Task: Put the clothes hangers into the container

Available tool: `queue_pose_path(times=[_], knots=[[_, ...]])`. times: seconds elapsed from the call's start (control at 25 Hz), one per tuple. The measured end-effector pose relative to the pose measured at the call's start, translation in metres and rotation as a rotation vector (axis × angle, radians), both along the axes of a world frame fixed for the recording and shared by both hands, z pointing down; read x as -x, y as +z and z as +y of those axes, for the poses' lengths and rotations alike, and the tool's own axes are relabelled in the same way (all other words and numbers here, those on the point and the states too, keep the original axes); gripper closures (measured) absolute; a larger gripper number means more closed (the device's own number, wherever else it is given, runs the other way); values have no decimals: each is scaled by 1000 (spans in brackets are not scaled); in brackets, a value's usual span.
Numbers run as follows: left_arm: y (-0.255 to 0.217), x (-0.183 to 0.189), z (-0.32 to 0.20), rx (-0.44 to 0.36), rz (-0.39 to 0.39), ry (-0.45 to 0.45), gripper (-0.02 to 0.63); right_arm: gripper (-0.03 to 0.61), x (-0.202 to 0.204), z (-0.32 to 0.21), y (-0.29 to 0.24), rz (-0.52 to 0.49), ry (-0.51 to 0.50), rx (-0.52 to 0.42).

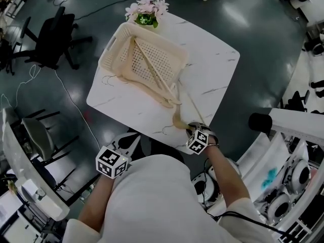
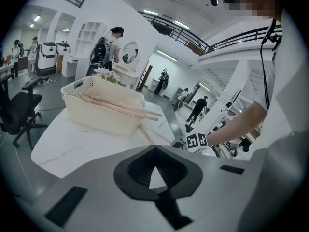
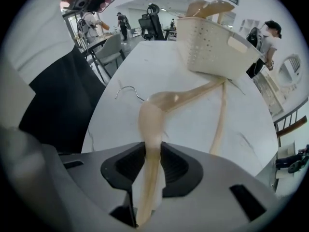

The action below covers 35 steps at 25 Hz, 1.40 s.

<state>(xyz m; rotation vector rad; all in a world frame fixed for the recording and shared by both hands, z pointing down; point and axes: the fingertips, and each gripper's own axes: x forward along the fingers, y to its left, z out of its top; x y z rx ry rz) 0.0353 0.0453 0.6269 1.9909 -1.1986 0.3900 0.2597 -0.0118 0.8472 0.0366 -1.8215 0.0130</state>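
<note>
Several hangers (image 1: pixel 152 75) lie in the basket (image 1: pixel 114 49). The right gripper (image 3: pixel 150 151) jaws clamp the remaining hanger (image 3: pixel 161 103) on the desk (image 1: pixel 215 70). The left gripper (image 2: pixel 154 153) jaws are closed on nothing.

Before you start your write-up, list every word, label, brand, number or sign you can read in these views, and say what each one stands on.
None can be read.
The marker cubes carry only black-and-white square patterns, no letters or numbers.
The basket, the hanger and the table show no print.
</note>
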Motion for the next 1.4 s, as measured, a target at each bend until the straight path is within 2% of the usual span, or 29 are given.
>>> queue_pose_path(times=[0.16, 0.36, 0.8, 1.4], knots=[[0, 1, -1, -5, 4, -4, 606, 466, -1, 2, -2, -7, 43, 33], [1, 2, -3, -4, 5, 1, 606, 466, 5, 14, -20, -67, 108, 74], [-1, 0, -13, -15, 10, 65, 606, 468, 19, 32, -65, -181, 204, 99], [-13, 16, -37, -54, 45, 152, 606, 466, 18, 39, -115, -211, 356, 100]])
